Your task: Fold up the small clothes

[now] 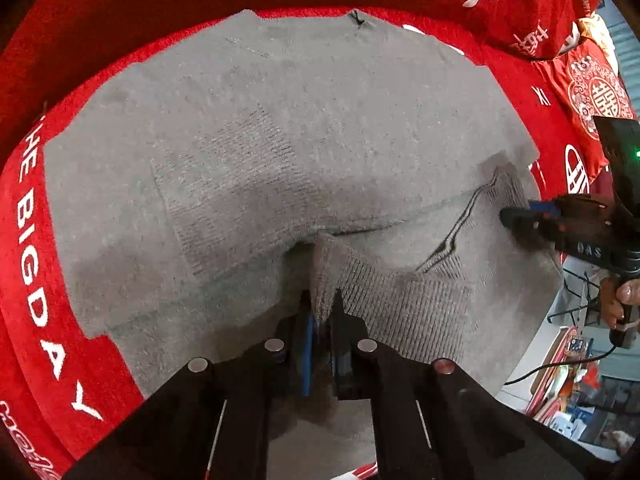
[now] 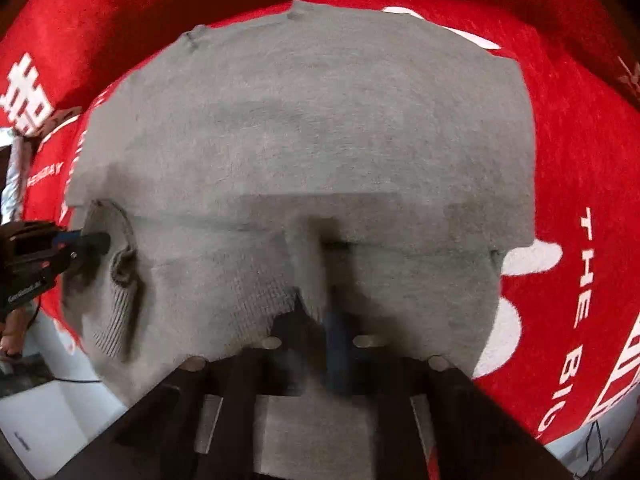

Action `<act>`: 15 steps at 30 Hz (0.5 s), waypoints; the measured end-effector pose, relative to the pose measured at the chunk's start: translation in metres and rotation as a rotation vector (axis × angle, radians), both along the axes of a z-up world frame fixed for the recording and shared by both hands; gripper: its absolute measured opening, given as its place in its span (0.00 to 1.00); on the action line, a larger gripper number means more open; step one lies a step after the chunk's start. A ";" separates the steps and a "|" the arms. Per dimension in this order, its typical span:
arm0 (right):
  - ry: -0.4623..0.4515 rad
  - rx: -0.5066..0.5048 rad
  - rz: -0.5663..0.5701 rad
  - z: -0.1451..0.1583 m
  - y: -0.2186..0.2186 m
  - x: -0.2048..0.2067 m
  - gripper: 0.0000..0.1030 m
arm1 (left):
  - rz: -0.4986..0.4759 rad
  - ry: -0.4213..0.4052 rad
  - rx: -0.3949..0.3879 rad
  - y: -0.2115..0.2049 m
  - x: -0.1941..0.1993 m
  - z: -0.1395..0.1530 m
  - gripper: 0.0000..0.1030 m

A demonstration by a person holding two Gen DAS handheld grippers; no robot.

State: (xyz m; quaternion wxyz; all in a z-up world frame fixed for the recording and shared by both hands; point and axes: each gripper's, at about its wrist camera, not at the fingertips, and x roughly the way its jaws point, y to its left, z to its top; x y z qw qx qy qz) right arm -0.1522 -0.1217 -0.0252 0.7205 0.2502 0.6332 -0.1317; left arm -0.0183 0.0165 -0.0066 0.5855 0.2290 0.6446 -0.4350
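Observation:
A grey knit garment [image 1: 280, 152] lies spread on a red cloth. My left gripper [image 1: 322, 312] is shut on its ribbed near hem, which is pinched between the jaws and lifted. My right gripper shows at the right of the left wrist view [image 1: 510, 216], shut on the garment's ribbed edge. In the right wrist view the garment [image 2: 320, 128] fills the middle, and my right gripper [image 2: 324, 312] is shut on its near edge. The left gripper [image 2: 96, 242] shows there at the left, shut on the ribbed hem.
The red cloth [image 1: 28, 240] with white lettering covers the surface under the garment. Red cushions [image 1: 592, 92] lie at the far right. The surface edge, a cable and clutter [image 1: 572, 380] are at the lower right. The person's hand [image 1: 620, 300] holds the right gripper.

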 end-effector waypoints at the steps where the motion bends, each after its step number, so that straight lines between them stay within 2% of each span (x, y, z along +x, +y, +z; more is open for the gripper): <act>1: -0.010 -0.007 0.014 0.006 0.003 -0.001 0.06 | 0.009 0.003 -0.013 0.002 0.000 0.004 0.07; 6: -0.091 -0.049 0.024 0.052 0.007 -0.013 0.06 | 0.110 -0.018 -0.088 0.026 0.012 0.048 0.07; 10: -0.185 -0.099 0.001 0.099 -0.006 -0.018 0.06 | 0.209 -0.083 -0.132 0.045 0.030 0.091 0.07; 13: -0.240 -0.138 -0.029 0.127 -0.028 -0.005 0.06 | 0.259 -0.147 -0.176 0.049 0.050 0.119 0.07; 15: -0.276 -0.163 -0.051 0.136 -0.046 0.014 0.06 | 0.286 -0.176 -0.207 0.046 0.068 0.128 0.07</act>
